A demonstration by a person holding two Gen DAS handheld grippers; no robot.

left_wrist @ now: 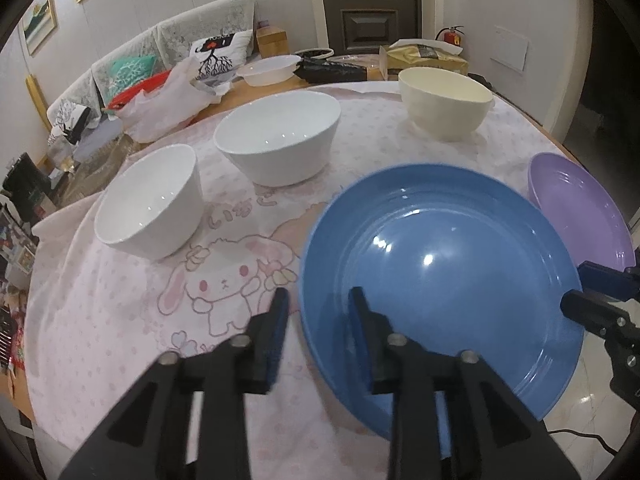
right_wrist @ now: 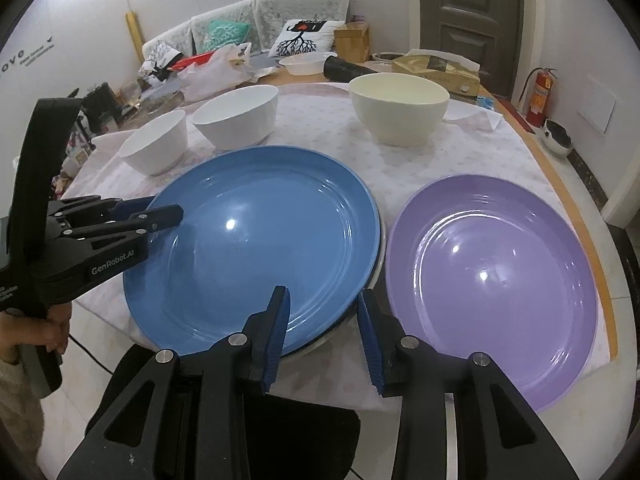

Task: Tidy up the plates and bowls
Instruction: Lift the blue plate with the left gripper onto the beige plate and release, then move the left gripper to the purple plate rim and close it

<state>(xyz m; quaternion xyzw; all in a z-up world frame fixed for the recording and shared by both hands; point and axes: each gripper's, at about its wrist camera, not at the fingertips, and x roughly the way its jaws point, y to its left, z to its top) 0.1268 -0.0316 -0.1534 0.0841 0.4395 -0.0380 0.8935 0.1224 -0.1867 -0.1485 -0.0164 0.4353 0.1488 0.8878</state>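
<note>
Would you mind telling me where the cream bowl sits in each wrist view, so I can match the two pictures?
Left wrist view: the cream bowl stands at upper right, at the far side of the table, beyond the blue plate.
Right wrist view: the cream bowl stands at upper centre, beyond the gap between the blue plate and the purple plate.
Shared landmark: the dark door behind the bowl.
</note>
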